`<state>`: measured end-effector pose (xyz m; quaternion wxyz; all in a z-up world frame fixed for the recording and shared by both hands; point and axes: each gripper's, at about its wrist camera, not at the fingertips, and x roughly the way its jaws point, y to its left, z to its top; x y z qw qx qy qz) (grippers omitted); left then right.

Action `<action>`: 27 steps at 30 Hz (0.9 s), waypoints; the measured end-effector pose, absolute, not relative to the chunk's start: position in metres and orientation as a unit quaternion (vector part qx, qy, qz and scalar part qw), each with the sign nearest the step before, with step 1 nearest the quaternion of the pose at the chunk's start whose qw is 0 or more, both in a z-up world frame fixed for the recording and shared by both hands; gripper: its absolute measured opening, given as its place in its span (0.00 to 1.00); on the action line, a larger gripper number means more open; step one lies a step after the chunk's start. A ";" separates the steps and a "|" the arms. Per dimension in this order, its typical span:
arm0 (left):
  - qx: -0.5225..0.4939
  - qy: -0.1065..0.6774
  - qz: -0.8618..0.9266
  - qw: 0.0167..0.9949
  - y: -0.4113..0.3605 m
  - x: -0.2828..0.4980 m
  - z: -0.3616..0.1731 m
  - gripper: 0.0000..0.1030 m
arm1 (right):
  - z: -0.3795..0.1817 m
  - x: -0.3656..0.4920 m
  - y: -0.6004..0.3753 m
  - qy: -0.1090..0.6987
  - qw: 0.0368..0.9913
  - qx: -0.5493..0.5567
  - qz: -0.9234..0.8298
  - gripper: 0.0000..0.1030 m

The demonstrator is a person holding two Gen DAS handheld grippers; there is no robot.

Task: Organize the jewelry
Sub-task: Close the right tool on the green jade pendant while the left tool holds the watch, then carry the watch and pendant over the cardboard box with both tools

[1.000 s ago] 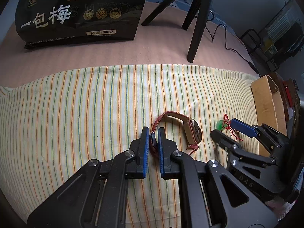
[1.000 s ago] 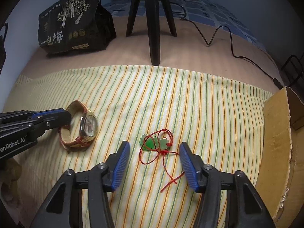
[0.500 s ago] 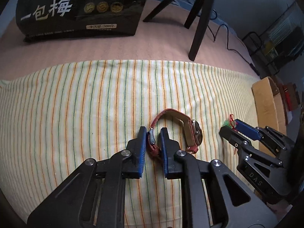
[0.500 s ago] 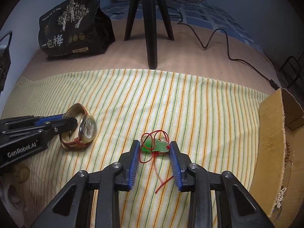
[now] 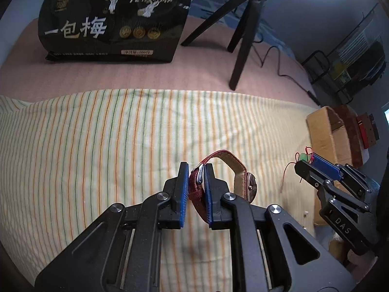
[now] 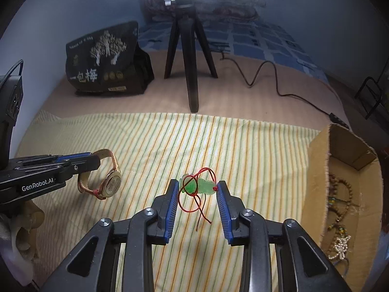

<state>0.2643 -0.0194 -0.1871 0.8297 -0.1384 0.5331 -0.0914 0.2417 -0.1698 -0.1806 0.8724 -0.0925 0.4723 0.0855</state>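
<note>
Left wrist view: the left claw [image 5: 196, 170] is clamped on the strap of the watch [image 5: 239, 178], which hangs clear of the striped cloth [image 5: 97, 146] on the bed. Right wrist view: the right claw [image 6: 196, 189], jaws having just been closing, pinches the green pendant [image 6: 198, 185] end to end across its long axis, red cord [image 6: 194, 204] dangling; the cardboard box [image 6: 316, 182] (beads already inside) stands at the cloth's right edge, nearer this hand.
</note>
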 end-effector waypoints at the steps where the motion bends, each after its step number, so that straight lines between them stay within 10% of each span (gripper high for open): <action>1: -0.139 0.529 -0.094 0.832 -0.022 0.262 -0.182 0.10 | -0.176 0.239 -0.172 0.469 0.875 -0.090 0.086 0.31; 27: -0.102 0.468 -0.206 0.853 -0.139 0.211 -0.108 0.10 | -0.093 0.194 -0.289 0.399 0.917 -0.021 0.022 0.31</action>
